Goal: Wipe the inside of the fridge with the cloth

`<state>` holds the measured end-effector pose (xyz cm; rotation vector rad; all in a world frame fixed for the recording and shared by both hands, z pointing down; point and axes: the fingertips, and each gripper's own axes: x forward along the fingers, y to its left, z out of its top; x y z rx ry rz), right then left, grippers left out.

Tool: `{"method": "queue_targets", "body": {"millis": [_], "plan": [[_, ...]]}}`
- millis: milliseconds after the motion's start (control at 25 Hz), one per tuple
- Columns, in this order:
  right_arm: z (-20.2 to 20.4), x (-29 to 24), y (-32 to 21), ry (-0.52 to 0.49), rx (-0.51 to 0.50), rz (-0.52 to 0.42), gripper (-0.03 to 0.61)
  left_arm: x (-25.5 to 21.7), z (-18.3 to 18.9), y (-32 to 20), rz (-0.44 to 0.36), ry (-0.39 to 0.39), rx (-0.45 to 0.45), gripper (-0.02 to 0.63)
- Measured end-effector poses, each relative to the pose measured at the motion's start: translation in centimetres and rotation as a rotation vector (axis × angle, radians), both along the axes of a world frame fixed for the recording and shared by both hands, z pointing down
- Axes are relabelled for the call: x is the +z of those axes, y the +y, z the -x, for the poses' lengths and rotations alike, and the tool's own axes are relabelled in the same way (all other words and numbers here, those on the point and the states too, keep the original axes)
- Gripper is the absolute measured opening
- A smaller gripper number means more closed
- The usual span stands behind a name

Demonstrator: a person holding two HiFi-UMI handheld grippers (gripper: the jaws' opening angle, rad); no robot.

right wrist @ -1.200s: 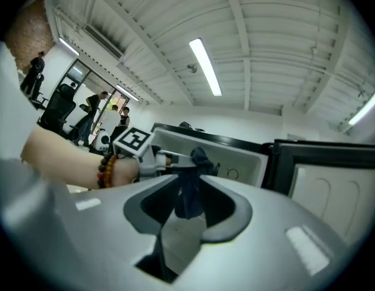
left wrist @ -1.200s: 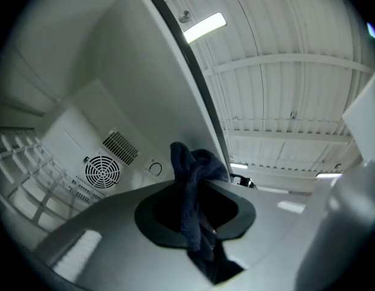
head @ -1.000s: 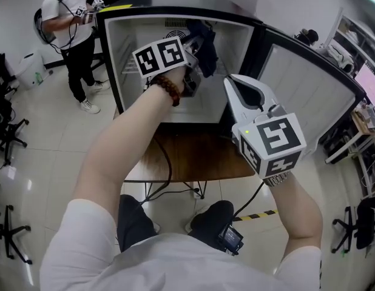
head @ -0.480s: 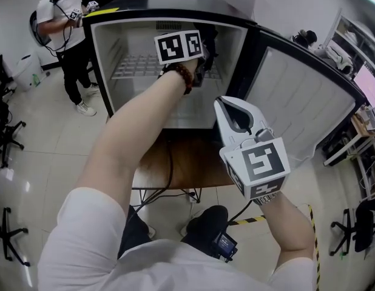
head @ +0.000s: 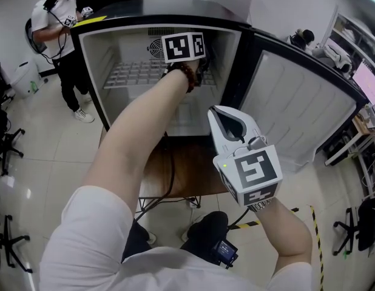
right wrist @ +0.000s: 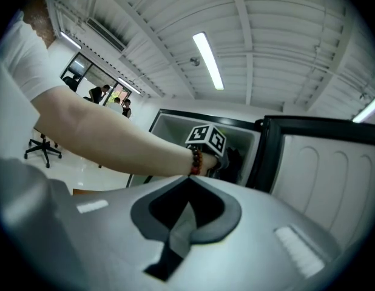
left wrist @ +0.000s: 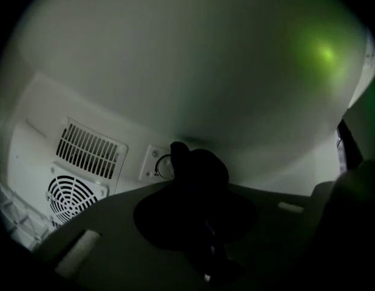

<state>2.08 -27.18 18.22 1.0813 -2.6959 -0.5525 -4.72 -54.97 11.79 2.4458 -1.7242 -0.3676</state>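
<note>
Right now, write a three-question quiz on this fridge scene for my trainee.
1. True or false: the fridge door stands open.
2. The left hand-held gripper holds: A) a sponge, B) a dark cloth, C) nothing.
3. Which hand-held gripper is outside the fridge, shut and empty?
Key: 1 true; 2 B; 3 the right hand-held gripper.

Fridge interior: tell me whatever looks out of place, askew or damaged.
Nothing stands out. The fridge walls show no spill or crack, the wire shelf sits level, and the fan grille looks intact. The only extra thing inside is the dark cloth held in the left gripper.
</note>
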Motion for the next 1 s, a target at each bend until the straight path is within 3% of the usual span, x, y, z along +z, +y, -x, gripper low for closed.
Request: {"method": "queue_targets", "body": {"millis": [360,1000], "plan": [[-0.5,0.5,-1.0,-0.005,0.008,0.02,0.005,-0.2,-1.4,-0.5,-0.006,0.026,0.07,0.06],[-0.4,0.5,-0.2,-0.013,0.018,0.013,0.003,0.2,-4.2,4.7,-0.024,0.034,0.183,0.057]]}}
